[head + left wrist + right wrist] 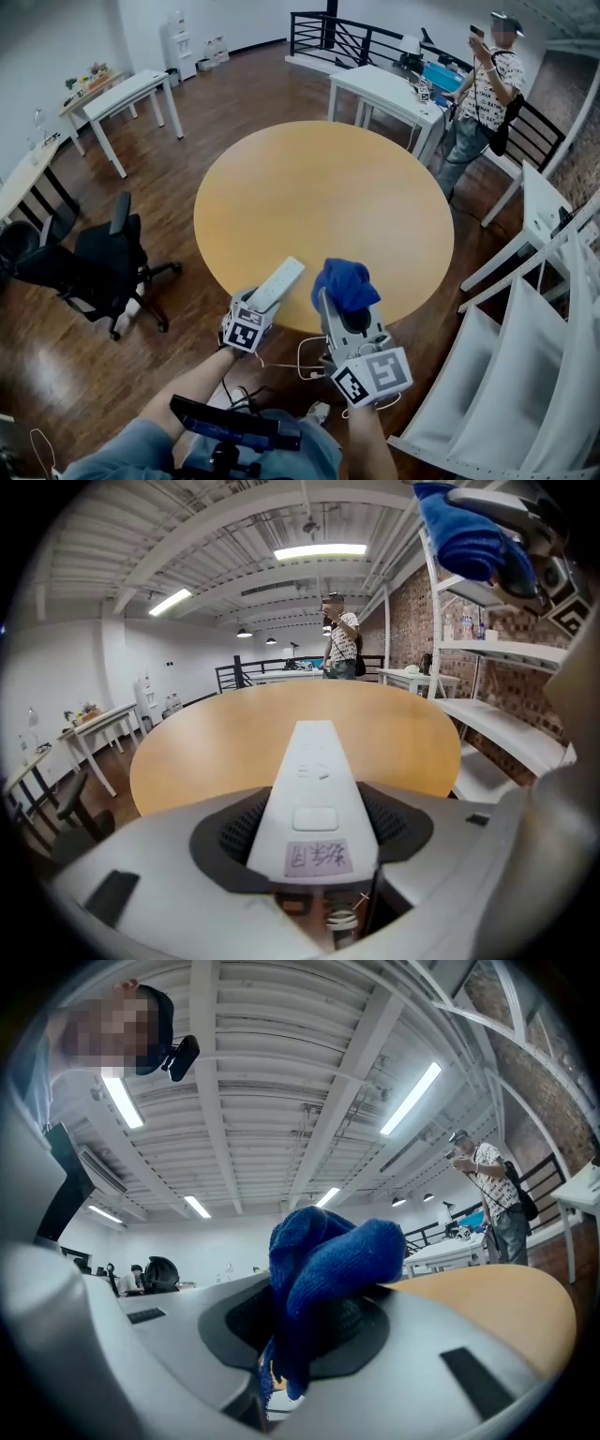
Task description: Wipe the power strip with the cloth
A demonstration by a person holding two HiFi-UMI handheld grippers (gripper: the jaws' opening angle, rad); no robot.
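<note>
Big round wooden table (pixel 323 187) fills the middle of the room, its top bare out toward the far side. On the right, white shelving (pixel 525 375) runs along the brick wall. A black office chair (pixel 103 258) sits off to the left on the dark wood floor. A person (pixel 483 89) stands at the far right beside a white desk (pixel 389 94), arms raised.

Now to the action at the near edge of the table. The left gripper (pixel 262 302) has its jaws clamped on the near end of the white power strip (pixel 275 284), one dark pad on each long side, with no gap between pad and casing. The strip points away, its far end reaching over the near rim of the table. A small label with handwriting sits on its top face near the jaws, with a switch just beyond. Whether the far end rests on the wood or floats just above it, I cannot tell.

Just to the right, the right gripper (pixel 342 305) has its jaws pinched together on the blue cloth (pixel 345 284). The fabric bunches up above the pads in a thick fold, and a corner hangs down below them. The cloth sits just beside the strip, a little apart, not touching it.
</note>
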